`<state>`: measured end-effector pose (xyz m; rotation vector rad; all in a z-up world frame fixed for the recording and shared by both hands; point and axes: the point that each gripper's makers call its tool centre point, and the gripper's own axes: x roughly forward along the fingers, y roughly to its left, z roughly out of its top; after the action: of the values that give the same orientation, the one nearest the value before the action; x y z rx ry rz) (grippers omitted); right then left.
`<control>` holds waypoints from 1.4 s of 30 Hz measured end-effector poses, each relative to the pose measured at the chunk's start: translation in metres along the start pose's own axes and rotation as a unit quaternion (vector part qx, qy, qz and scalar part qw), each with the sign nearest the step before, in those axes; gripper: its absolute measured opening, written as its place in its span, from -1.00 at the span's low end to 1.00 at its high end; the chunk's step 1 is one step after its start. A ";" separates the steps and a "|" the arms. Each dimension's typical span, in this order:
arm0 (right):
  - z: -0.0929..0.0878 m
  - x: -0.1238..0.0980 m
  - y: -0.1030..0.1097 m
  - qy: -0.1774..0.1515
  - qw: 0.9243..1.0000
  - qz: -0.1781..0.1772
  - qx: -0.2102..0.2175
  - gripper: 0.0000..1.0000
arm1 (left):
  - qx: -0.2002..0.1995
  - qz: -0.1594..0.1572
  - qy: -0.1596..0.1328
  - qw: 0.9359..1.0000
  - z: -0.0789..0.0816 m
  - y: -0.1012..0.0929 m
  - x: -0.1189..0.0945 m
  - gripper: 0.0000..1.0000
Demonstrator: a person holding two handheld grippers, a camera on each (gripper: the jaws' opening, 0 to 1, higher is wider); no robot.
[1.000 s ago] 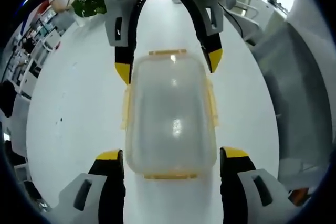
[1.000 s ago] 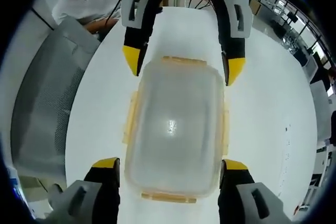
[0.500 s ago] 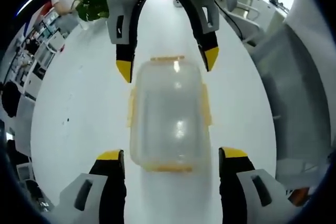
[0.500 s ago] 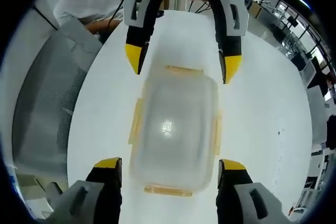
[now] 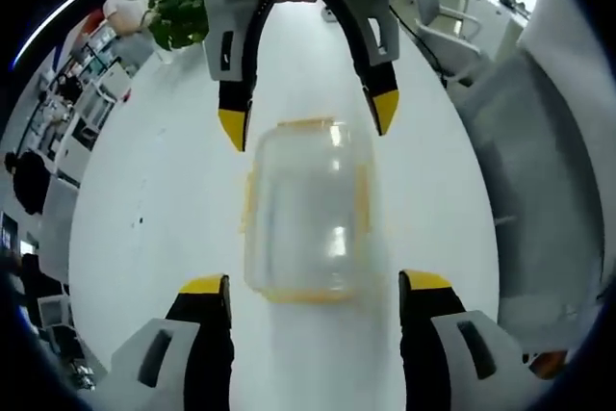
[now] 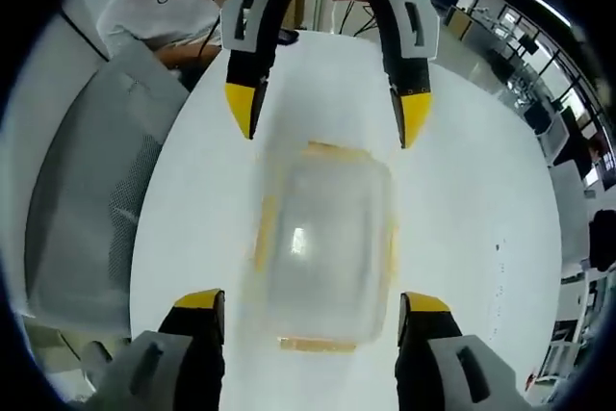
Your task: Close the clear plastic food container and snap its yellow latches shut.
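Observation:
The clear plastic container [image 5: 303, 209] sits lid-on on the white table [image 5: 144, 199], with yellow latches along its edges; blur hides how the latches stand. My left gripper [image 5: 313, 284] is open, its yellow-tipped jaws to either side of the container's near end, apart from it. The right gripper [image 5: 308, 120] faces it from the far end, also open. From the right gripper view the container [image 6: 325, 247] lies ahead of my open right gripper [image 6: 311, 300], and the left gripper [image 6: 327, 113] hangs open beyond its far end.
A green plant [image 5: 178, 12] stands at the table's far left corner. A grey mesh chair [image 5: 539, 170] is beside the table, the same chair [image 6: 82, 218] showing in the right gripper view. A person in a white shirt [image 6: 159, 7] sits past the table's end.
Both cameras have drawn back from the container, which looks smaller now. The opposite gripper's tips stand farther from its ends. The jaws stay open.

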<state>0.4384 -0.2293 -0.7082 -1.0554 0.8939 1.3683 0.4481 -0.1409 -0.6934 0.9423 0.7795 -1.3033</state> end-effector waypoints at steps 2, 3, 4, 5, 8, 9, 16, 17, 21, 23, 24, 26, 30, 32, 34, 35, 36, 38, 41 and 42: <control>0.002 -0.002 0.002 -0.001 1.000 -0.002 0.000 0.43 | -0.006 0.005 -0.002 1.000 0.001 -0.002 -0.003 0.33; 0.003 -0.004 0.005 -0.002 1.000 -0.004 -0.002 0.43 | -0.008 0.008 -0.005 1.000 0.002 -0.004 -0.006 0.33; 0.004 -0.005 0.008 0.000 1.000 -0.009 -0.009 0.41 | -0.009 0.011 -0.007 1.000 0.002 -0.006 -0.009 0.33; 0.004 -0.006 0.010 0.000 1.000 -0.012 -0.011 0.40 | -0.012 0.016 -0.010 1.000 0.003 -0.007 -0.010 0.32; 0.008 -0.010 0.018 -0.009 1.000 -0.015 -0.006 0.40 | -0.022 0.023 -0.021 0.999 0.004 -0.015 -0.017 0.31; 0.009 -0.011 0.020 -0.011 1.000 -0.017 -0.003 0.41 | -0.021 0.025 -0.020 0.999 0.004 -0.017 -0.018 0.31; 0.012 -0.019 0.037 -0.019 0.999 -0.030 -0.002 0.39 | -0.024 0.041 -0.028 0.998 0.002 -0.032 -0.028 0.28; 0.013 -0.019 0.038 -0.020 0.999 -0.033 -0.001 0.38 | -0.025 0.044 -0.030 0.998 0.002 -0.034 -0.029 0.27; 0.015 -0.024 0.044 -0.027 0.999 -0.040 0.003 0.36 | -0.030 0.053 -0.037 0.997 0.003 -0.040 -0.034 0.23; 0.016 -0.026 0.047 -0.029 0.999 -0.044 0.003 0.35 | -0.032 0.055 -0.039 0.997 0.003 -0.043 -0.036 0.22; 0.016 -0.026 0.048 -0.030 0.998 -0.046 0.003 0.34 | -0.032 0.058 -0.040 0.997 0.003 -0.045 -0.037 0.22; 0.017 -0.027 0.052 -0.035 0.998 -0.047 0.007 0.34 | -0.034 0.062 -0.044 0.997 0.004 -0.047 -0.039 0.22; 0.019 -0.031 0.057 -0.046 0.997 -0.056 0.015 0.31 | -0.041 0.072 -0.053 0.995 0.006 -0.049 -0.044 0.21; 0.019 -0.032 0.058 -0.048 0.997 -0.062 0.018 0.26 | -0.048 0.080 -0.065 0.994 0.008 -0.049 -0.048 0.18; 0.020 -0.034 0.062 -0.058 0.996 -0.067 0.026 0.25 | -0.050 0.089 -0.074 0.992 0.009 -0.050 -0.051 0.10; 0.020 -0.035 0.063 -0.062 0.995 -0.067 0.030 0.26 | -0.057 0.093 -0.082 0.991 0.010 -0.051 -0.053 0.09; 0.021 -0.035 0.066 -0.067 0.995 -0.068 0.034 0.26 | -0.063 0.094 -0.084 0.990 0.009 -0.052 -0.054 0.12; 0.019 -0.033 0.070 -0.070 0.994 -0.071 0.038 0.26 | -0.075 0.096 -0.091 0.988 0.007 -0.055 -0.054 0.16; 0.019 -0.032 0.076 -0.081 0.993 -0.076 0.050 0.25 | -0.080 0.102 -0.094 0.987 0.003 -0.060 -0.054 0.13; 0.019 -0.032 0.077 -0.087 0.991 -0.079 0.056 0.24 | -0.084 0.107 -0.098 0.986 0.002 -0.062 -0.055 0.13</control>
<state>0.3583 -0.2273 -0.6769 -0.8880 0.7334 1.2417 0.3798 -0.1203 -0.6515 0.7275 0.6076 -1.1056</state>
